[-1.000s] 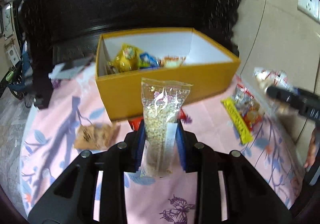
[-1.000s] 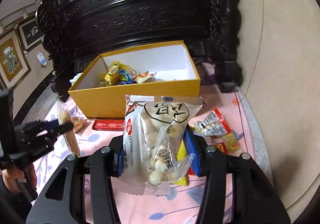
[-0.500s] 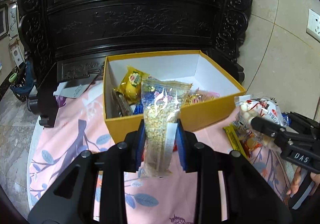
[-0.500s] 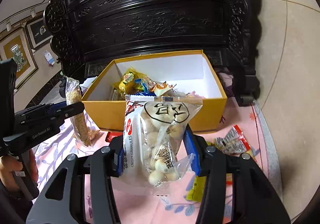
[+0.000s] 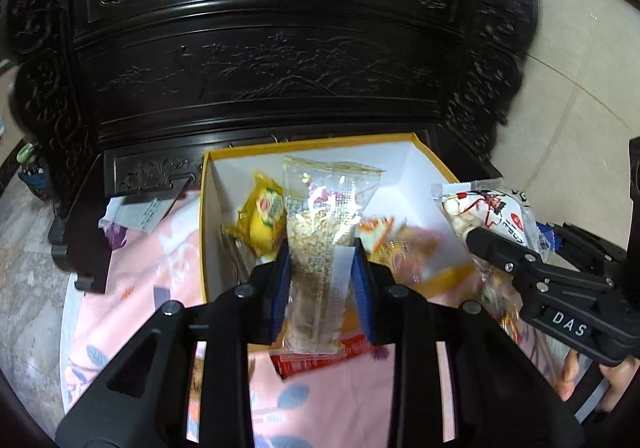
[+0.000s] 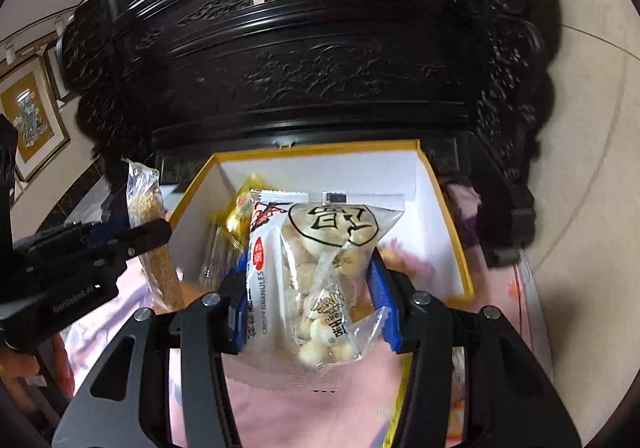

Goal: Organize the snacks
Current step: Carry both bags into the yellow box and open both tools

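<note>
Two snack bags hang over the yellow box (image 5: 448, 276) near its front edge. On the left, the left gripper (image 5: 320, 280) squeezes the grain packet (image 5: 320, 248). On the right, the right gripper (image 6: 308, 300) pinches the crispy granules bag (image 6: 316, 268). Next, I think, lower both in and let go.

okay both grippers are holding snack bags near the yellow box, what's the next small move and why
Probably carry both a little farther forward over the yellow box, then open. The left gripper clamps the grain packet and the right gripper clamps the white bag of round snacks, both near the box's front edge.
</note>
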`<state>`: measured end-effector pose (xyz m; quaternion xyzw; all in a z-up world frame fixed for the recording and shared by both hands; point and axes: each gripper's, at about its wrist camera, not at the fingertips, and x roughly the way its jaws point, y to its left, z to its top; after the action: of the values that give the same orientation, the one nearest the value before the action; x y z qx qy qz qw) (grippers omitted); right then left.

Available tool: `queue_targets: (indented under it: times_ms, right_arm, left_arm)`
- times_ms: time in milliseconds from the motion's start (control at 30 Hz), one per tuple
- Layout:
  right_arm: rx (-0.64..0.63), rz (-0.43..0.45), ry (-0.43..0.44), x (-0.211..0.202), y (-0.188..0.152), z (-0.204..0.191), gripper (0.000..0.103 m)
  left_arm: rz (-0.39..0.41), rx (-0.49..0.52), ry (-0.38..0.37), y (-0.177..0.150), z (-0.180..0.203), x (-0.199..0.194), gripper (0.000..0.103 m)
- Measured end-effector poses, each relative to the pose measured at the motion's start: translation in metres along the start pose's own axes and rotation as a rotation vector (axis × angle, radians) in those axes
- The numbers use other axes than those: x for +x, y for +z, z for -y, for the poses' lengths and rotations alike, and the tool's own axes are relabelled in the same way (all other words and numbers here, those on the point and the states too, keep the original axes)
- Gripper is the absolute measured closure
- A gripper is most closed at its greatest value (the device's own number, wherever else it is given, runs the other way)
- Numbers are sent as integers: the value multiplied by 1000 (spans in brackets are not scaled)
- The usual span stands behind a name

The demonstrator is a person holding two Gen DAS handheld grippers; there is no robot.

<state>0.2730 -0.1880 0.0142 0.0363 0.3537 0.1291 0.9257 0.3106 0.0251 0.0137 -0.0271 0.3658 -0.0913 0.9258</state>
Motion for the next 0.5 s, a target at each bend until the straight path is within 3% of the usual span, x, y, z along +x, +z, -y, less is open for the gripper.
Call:
queue_targets:
  times_ms: [167,333,400,433,500]
  right_arm:
    - [23,-26,-12,32,30,8,53]
    - [29,-68,-24,62,33,14,52]
    - [34,-73,-19,70,33,15,51]
    - [32,-75,-30,73,33,14,49]
    - [22,-91,-64,81,34,15,42]
  left_arm:
    - [-24,-22,25,32,-11,25,74]
    - [-17,-32,32,41,-15,36,73]
    - [-4,-37,40,44,-16,37,47]
    - [9,-41,51,45,-17,36,22]
    - [42,-53,65,46,-19,32,19]
